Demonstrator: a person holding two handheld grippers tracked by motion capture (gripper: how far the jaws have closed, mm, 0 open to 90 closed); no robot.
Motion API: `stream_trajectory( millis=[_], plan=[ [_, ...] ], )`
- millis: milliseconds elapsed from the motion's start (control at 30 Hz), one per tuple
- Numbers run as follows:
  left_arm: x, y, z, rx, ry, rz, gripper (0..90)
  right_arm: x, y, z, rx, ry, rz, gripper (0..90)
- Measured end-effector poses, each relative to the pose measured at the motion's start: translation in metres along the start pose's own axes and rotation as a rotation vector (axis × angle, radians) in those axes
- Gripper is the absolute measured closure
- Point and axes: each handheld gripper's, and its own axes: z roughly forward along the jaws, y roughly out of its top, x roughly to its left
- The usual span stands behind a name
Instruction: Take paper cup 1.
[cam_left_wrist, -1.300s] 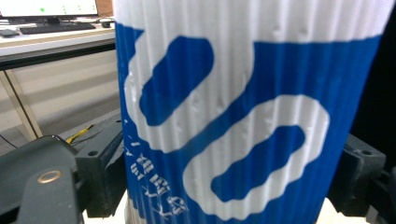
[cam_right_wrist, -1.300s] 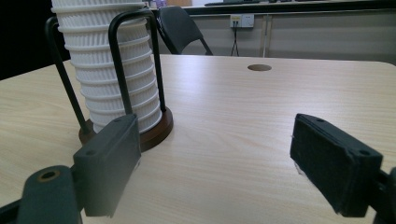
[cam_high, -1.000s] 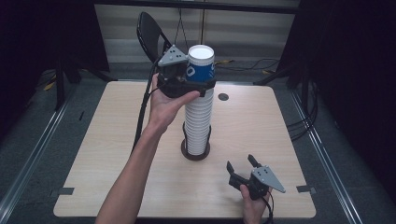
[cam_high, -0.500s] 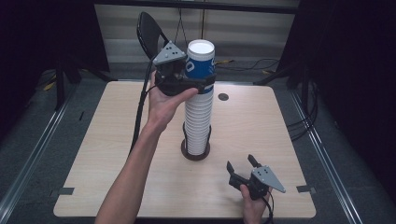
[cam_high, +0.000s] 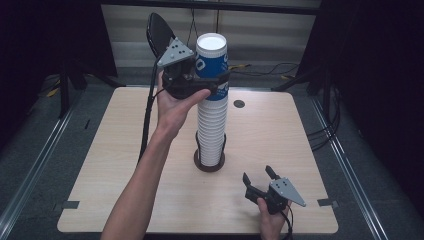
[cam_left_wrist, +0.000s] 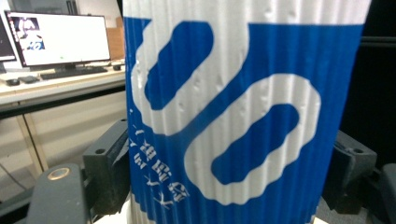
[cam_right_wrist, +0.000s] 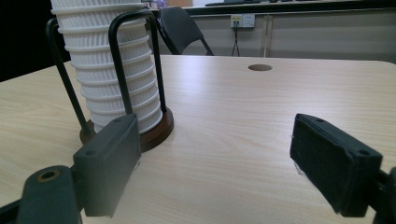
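A tall stack of white ribbed paper cups (cam_high: 212, 130) (cam_right_wrist: 112, 60) stands in a black wire holder on a round brown base (cam_high: 209, 164) (cam_right_wrist: 154, 133) at mid-table. At its top sits a blue-and-white cup (cam_high: 212, 65) (cam_left_wrist: 233, 116). My left gripper (cam_high: 215, 85) (cam_left_wrist: 229, 177) comes in from the left; its jaws have just been closing and the pads now press both sides of that cup. My right gripper (cam_high: 260, 180) (cam_right_wrist: 229, 158) rests low near the front right of the table, open, with nothing between its jaws, pointing toward the holder.
The wooden table (cam_high: 280, 130) has a round cable hole (cam_high: 239, 104) (cam_right_wrist: 260, 67) behind the stack. A black chair (cam_high: 159, 30) stands past the far edge. A desk with a lit monitor (cam_left_wrist: 60, 39) is farther off.
The left hand and the blue cup have risen a little at the top of the stack. The right gripper has kept still.
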Motion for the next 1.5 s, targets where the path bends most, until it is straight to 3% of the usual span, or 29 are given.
stream_trajectory(
  millis=[200, 633, 733, 1033, 1500],
  plan=[
    [-0.001, 0.003, -0.001, -0.020, -0.003, 0.018, 19.7, 0.000, 0.000, 0.000, -0.002, 0.000, 0.000, 15.9],
    [0.007, 0.013, -0.015, -0.083, -0.003, -0.003, 19.7, 0.000, 0.000, -0.001, -0.003, 0.002, 0.002, 15.8],
    [0.010, 0.014, -0.018, -0.077, 0.009, -0.003, 19.8, 0.000, 0.000, 0.000, -0.001, 0.001, 0.001, 15.8],
    [0.020, 0.012, -0.032, -0.089, 0.015, -0.039, 19.7, 0.000, 0.000, 0.000, 0.001, 0.000, -0.001, 15.9],
    [0.033, -0.002, -0.058, -0.091, 0.038, -0.054, 19.7, 0.000, 0.000, 0.000, -0.001, -0.001, -0.001, 15.9]
  ],
)
